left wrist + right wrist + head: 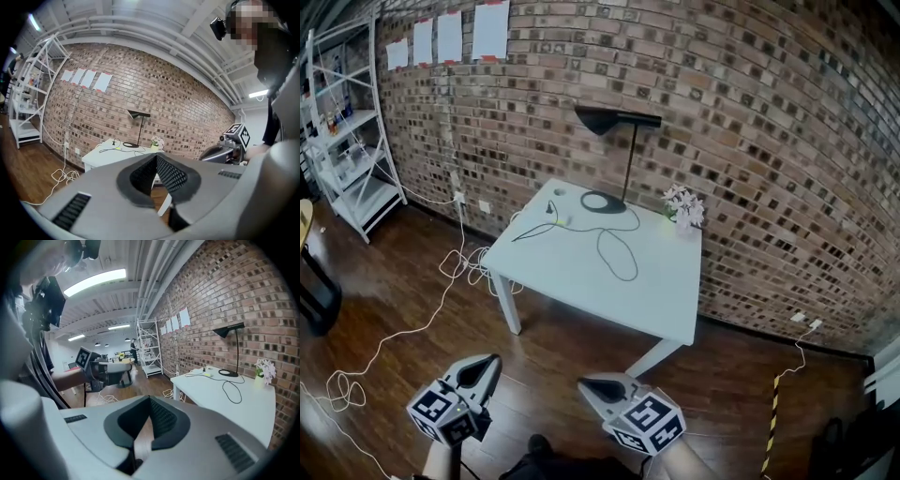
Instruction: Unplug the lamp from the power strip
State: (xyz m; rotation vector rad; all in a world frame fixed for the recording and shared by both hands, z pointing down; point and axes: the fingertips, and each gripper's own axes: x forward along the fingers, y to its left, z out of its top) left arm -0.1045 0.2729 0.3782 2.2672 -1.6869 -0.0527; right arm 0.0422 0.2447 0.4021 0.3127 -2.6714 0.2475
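Black desk lamp (614, 155) stands on the white worktop (666, 291) at its far edge, against the brick wall (750, 141), round base flat on the top. Its black cord (619, 251) loops over the worktop and runs to the left end, where a black plug (551, 208) sits by a small yellow-green spot; the power strip itself cannot be made out. Small vase of pale flowers (684, 208) stands right of the lamp base. Left tongs (492, 361) pressed together, nothing between them. Right tongs (586, 385) likewise pressed together, empty. Both are over the wooden floor (394, 309), well apart from the worktop.
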